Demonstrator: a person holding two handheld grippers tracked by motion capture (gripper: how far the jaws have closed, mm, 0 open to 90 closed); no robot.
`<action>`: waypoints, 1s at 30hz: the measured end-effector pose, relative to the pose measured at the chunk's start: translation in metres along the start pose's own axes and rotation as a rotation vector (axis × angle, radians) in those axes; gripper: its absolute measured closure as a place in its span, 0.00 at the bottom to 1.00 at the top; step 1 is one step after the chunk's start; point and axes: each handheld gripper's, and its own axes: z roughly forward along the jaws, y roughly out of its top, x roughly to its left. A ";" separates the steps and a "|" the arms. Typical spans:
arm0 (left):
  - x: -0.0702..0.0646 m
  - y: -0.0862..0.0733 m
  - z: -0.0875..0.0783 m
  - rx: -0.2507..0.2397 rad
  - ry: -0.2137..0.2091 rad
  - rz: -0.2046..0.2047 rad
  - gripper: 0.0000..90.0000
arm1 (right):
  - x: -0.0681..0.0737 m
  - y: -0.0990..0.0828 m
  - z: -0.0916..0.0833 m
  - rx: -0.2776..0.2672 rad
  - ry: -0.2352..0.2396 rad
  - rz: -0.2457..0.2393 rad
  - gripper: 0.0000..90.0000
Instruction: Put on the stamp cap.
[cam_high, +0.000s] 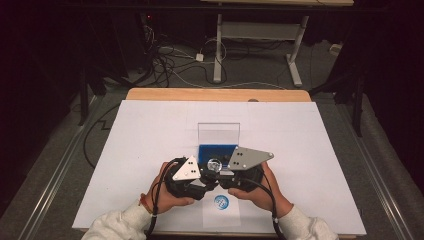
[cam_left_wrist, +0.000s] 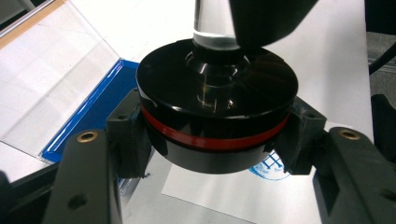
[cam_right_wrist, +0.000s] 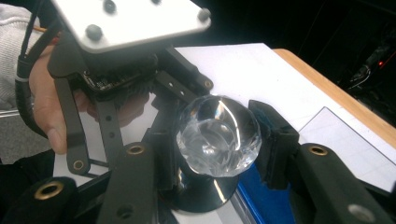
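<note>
A stamp (cam_high: 214, 164) with a round black base (cam_left_wrist: 217, 102), a red band and a clear faceted knob (cam_right_wrist: 218, 135) is held just above the table, in front of the blue ink pad (cam_high: 217, 150). My left gripper (cam_left_wrist: 217, 140) is shut on the black base, one pad on each side. My right gripper (cam_right_wrist: 218, 140) is shut on the clear knob. The two grippers (cam_high: 207, 172) (cam_high: 223, 171) meet nose to nose over the near middle of the table. In the right gripper view the left gripper (cam_right_wrist: 116, 70) and the hand holding it sit close behind the knob.
The ink pad's clear lid (cam_high: 218, 132) stands open behind it. A small paper slip (cam_high: 221, 210) with a round blue print (cam_high: 221, 202) lies near the front edge. A large white sheet (cam_high: 150, 150) covers the wooden table (cam_high: 215, 94).
</note>
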 end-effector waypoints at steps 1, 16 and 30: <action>0.000 0.000 0.000 0.002 -0.004 -0.004 0.41 | 0.001 0.000 0.000 0.003 0.000 -0.009 0.64; 0.003 0.000 0.000 -0.011 -0.060 -0.055 0.41 | -0.001 -0.003 0.000 -0.001 0.017 -0.001 0.64; 0.004 -0.004 0.003 0.025 -0.013 -0.008 0.41 | -0.003 -0.007 0.004 0.027 0.013 0.019 0.64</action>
